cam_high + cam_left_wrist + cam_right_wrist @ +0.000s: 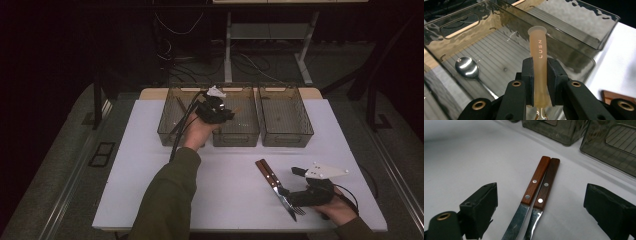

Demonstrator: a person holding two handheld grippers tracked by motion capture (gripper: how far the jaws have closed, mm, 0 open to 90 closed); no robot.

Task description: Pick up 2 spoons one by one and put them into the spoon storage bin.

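Translucent handle [538, 67]: was clamped between the jaws of the left gripper [215, 111], raised over the middle bin [564, 53]; lettering was seen on its side.
Spoon [467, 67]: lay on the ribbed floor of that bin.
Right gripper [541, 212]: jaws were held wide apart, nothing gripped, low over the white table [150, 165].
Two wooden-handled utensils [540, 182]: lay side by side, touching, between those jaws.

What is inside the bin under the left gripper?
A metal spoon lies on the ribbed floor of the bin. The left gripper, shut on a translucent handle, covers the near part.
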